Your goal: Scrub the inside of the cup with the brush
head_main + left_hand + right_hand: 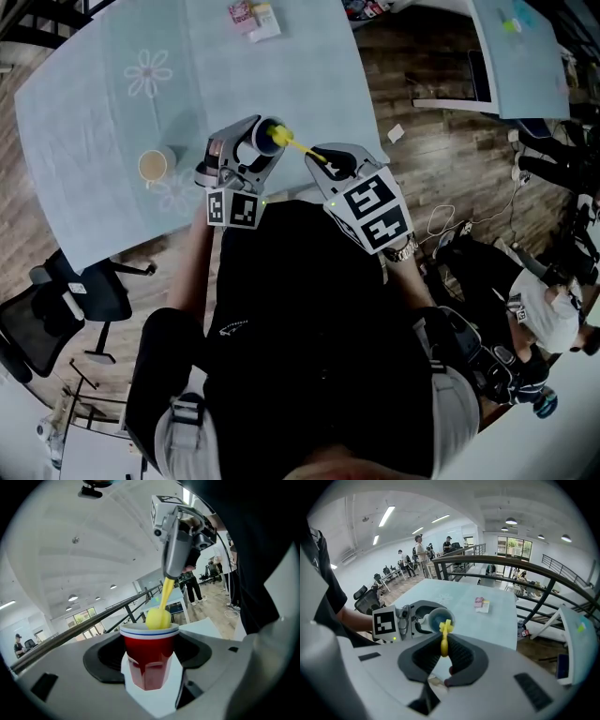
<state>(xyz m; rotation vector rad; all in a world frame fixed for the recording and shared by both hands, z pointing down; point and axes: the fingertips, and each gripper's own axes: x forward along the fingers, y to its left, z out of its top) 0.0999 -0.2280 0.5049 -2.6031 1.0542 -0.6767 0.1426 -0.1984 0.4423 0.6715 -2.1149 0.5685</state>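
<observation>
My left gripper [246, 155] is shut on a red cup [150, 656] with a white rim and a blue stripe. In the head view the cup [265, 134] lies tilted above the table's near edge, its mouth facing right. My right gripper [330, 161] is shut on the handle of a yellow brush [298, 146]. The brush's round head [158, 618] sits at the cup's mouth, just over the rim. In the right gripper view the handle [444, 644] runs from between my jaws straight to the cup's blue-grey inside [435, 619]. The left gripper [408, 620] shows behind it.
A pale blue table [112, 103] with flower prints carries a full mug [153, 166] to the left of my left gripper and small packets [253, 19] at its far edge. An office chair [80, 300] stands at the lower left. A second table [525, 56] is at the upper right.
</observation>
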